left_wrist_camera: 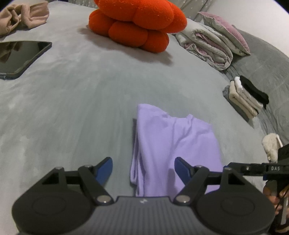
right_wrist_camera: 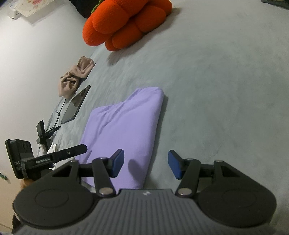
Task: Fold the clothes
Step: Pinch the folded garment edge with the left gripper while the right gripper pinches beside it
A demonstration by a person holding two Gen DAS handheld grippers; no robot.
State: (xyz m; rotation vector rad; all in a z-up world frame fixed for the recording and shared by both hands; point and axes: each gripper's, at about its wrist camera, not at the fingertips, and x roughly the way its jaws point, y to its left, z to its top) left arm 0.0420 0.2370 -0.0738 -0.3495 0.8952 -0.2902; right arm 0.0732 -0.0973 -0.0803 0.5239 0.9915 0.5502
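Two grippers are held low over a grey bed cover (left_wrist_camera: 72, 101), and between them lies the lilac garment (left_wrist_camera: 173, 144), already doubled into a long narrow panel with a rounded fold at its far end. From left to right, a dark tablet (left_wrist_camera: 19, 57) and a crumpled beige cloth (left_wrist_camera: 21, 16) are seen at the far left, a red cushion (left_wrist_camera: 137, 27) further back, then the garment, then a small stack of folded pieces (left_wrist_camera: 243, 97) at the right. The left gripper (left_wrist_camera: 143, 170) is spread wide and empty, its blue pads on either side of the garment's near left edge but not pressed on it. The right gripper (right_wrist_camera: 146, 164) is about half open, also empty, with the garment's near right edge between its pads. The next fold is probably best made by having both near corners pinched through all layers at once, lifted evenly and carried toward the far fold, so that the edges are kept matched and no slack is bunched.
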